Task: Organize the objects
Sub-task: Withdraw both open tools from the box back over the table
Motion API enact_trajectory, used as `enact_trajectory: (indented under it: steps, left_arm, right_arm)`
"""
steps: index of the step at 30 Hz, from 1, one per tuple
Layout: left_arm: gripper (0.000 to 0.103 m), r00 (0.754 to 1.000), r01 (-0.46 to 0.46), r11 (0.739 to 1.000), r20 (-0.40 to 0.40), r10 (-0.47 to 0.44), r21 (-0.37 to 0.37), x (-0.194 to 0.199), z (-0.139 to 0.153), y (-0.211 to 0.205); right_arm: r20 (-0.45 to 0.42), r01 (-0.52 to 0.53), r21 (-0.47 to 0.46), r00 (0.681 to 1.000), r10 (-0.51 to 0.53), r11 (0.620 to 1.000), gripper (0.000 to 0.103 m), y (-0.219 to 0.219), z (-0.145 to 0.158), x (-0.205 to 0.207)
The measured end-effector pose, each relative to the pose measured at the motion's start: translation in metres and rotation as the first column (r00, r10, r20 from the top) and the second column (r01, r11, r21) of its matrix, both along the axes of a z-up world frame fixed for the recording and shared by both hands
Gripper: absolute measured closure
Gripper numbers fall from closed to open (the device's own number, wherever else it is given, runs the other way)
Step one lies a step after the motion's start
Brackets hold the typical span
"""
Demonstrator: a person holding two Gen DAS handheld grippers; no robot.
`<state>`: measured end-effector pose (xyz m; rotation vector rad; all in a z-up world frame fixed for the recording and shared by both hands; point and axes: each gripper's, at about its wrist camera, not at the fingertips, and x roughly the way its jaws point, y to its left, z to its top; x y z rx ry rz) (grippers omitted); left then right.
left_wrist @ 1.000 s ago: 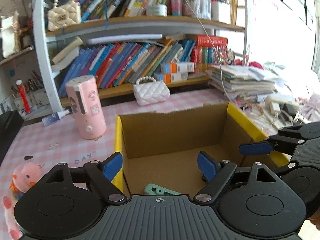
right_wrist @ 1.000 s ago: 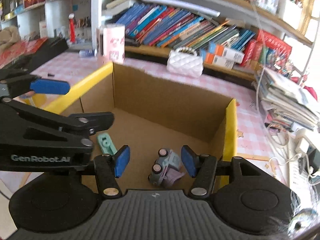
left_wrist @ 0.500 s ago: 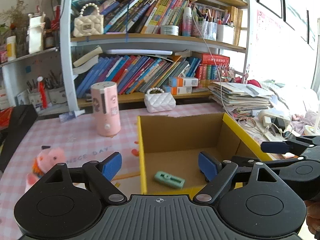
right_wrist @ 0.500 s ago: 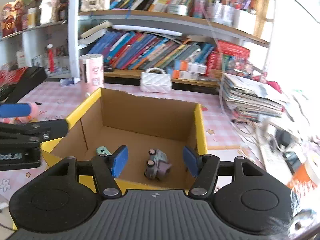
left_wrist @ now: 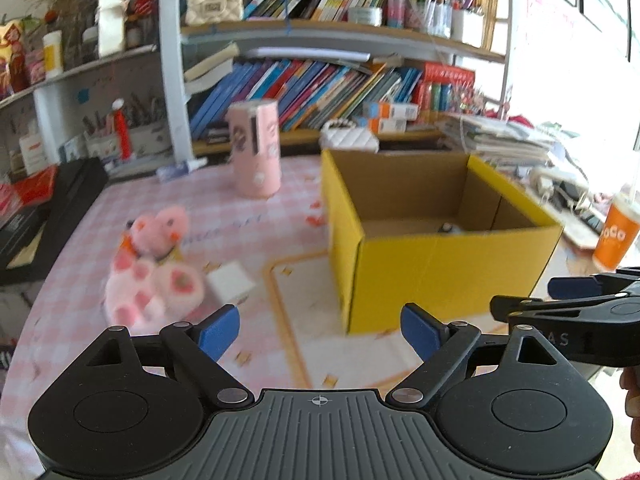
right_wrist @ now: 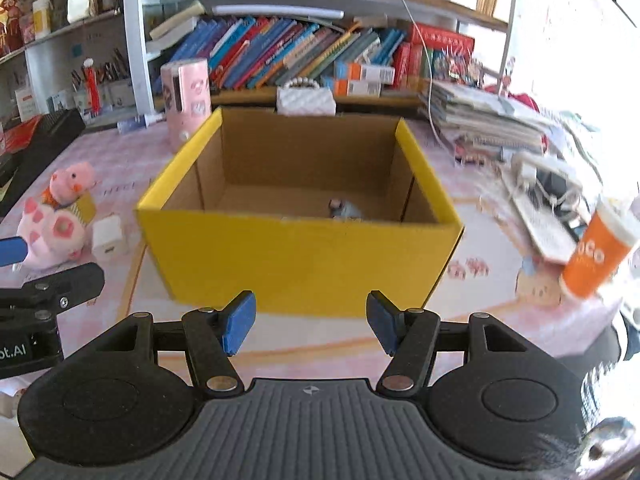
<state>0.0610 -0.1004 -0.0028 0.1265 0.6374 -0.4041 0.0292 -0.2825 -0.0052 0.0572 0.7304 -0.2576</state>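
- We are pulling both hand-held grippers back out of the yellow cardboard box [right_wrist: 300, 256]; a second ago they were hanging over its open top, and now its near wall is standing ahead of both of them.
- Our left hand-held gripper [left_wrist: 320, 330] is standing wide with nothing between its blue pads; its jaws have just been opening a little further.
- Our right hand-held gripper [right_wrist: 307, 320] is standing at a middling width, also with nothing between its pads; its jaws opened earlier in the second.
- The small grey toy car [right_wrist: 346, 209] is lying on the box floor, ahead of the right hand-held gripper and past the near wall. The mint-green piece seen earlier in the box is now hidden behind that wall.
- We are judging that both drops are done and that we are freeing our grippers for the next pick.
- Ahead and to the left of the left hand-held gripper, the pink plush toy [left_wrist: 154, 264] and a white block [left_wrist: 231, 283] are lying on the table [left_wrist: 292, 312], likely candidates.
- Ahead and to the right of the right hand-held gripper, an orange paper cup [right_wrist: 600, 256] is showing letters that look like "oCo".
- The left tool's body, seen from the right wrist camera, is showing "ot.AI".
- Faint lettering on the tablecloth is too blurred to read.
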Motion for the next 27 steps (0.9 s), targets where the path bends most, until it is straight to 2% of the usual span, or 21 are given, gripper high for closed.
enact_trajectory:
  steps: [7,27]
  left_arm:
    - [0.013,0.998,-0.023,0.999,-0.056,0.025,0.026,-0.016,-0.010,0.032]
    - [0.013,0.989,-0.115,0.992,-0.084,0.119,0.051,-0.046,-0.015,0.111]
  right_arm:
    - [-0.048,-0.004,0.026,0.999,0.005,1.000,0.039,0.035,-0.014,-0.017]
    - [-0.060,-0.101,0.056,0.993,0.104,0.993,0.035,0.115,-0.021,-0.040]
